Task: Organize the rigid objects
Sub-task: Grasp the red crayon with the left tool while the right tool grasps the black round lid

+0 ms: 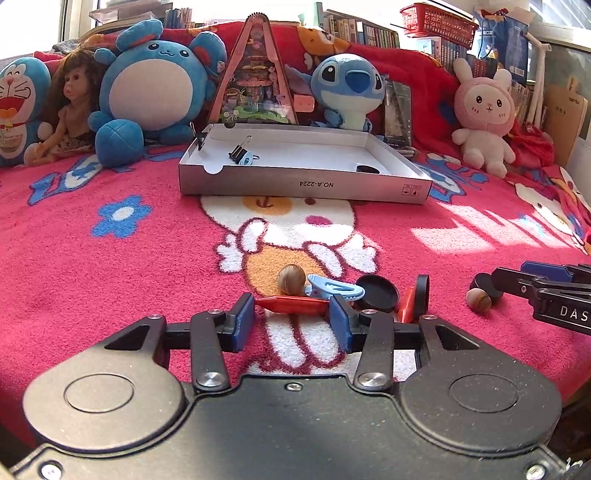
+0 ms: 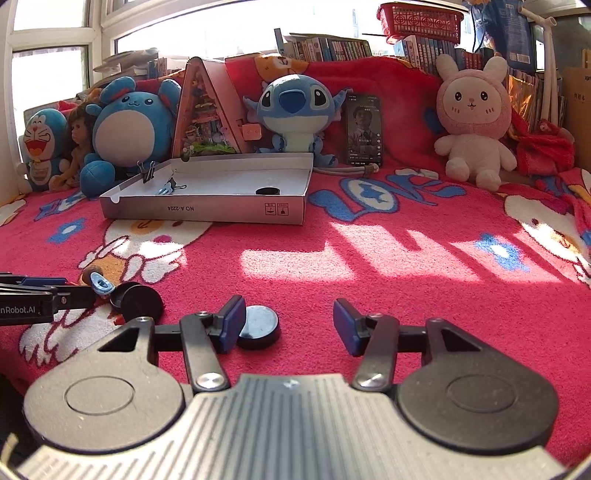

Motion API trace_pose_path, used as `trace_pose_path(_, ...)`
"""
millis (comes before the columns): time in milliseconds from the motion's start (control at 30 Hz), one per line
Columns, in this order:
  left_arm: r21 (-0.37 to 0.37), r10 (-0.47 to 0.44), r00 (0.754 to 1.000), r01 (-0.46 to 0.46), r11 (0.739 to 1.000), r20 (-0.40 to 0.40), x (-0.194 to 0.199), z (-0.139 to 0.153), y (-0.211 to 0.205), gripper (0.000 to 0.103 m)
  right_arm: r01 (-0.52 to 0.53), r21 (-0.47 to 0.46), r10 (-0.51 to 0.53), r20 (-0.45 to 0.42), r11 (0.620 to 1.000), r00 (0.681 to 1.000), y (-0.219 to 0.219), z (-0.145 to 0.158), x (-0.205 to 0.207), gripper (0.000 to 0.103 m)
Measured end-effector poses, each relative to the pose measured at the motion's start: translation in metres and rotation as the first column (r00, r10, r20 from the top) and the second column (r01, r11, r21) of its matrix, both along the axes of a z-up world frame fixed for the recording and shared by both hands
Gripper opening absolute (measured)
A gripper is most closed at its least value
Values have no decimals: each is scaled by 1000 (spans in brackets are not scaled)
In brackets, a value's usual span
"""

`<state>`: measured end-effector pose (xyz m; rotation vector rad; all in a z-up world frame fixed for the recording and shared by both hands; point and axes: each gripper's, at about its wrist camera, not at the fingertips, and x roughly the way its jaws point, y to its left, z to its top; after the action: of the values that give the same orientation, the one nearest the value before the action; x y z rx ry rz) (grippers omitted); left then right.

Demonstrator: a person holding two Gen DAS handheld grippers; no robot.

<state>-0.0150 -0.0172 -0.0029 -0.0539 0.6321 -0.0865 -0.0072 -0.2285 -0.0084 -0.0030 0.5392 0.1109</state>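
Observation:
My left gripper (image 1: pixel 291 321) is open just behind a pile on the red blanket: a red pen-like piece (image 1: pixel 291 304), a walnut (image 1: pixel 291 279), a light blue clip (image 1: pixel 334 288), a black lid (image 1: pixel 376 293) and an upright black disc (image 1: pixel 422 297). A second nut (image 1: pixel 478 301) and a black puck (image 1: pixel 484 283) lie to the right, by my right gripper (image 1: pixel 546 291). In the right wrist view my right gripper (image 2: pixel 290 325) is open; a black puck (image 2: pixel 258 326) touches its left finger. The open white box (image 1: pixel 303 182) holds binder clips (image 1: pixel 240 151) and a black puck (image 1: pixel 367 169).
Plush toys, a doll (image 1: pixel 70 110), a triangular display toy (image 1: pixel 255 74) and a phone (image 2: pixel 363 129) line the back behind the box (image 2: pixel 207 212). Bookshelves and a red basket (image 2: pixel 419 18) stand further back. The left gripper (image 2: pixel 44 295) shows at the left edge.

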Motion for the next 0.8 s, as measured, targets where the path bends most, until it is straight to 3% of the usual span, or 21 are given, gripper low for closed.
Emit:
trace_pose_path(367,89,-22,999,18,996,45,-7,-1,-1,42,-24,-109,25,6,994,1000,11,-4,-9,67)
trace_pose_path(800,141,-41,998,33,989,53,-5,-6,-2,43,-61,-129,63,10,990,998,29,-14,-2,67)
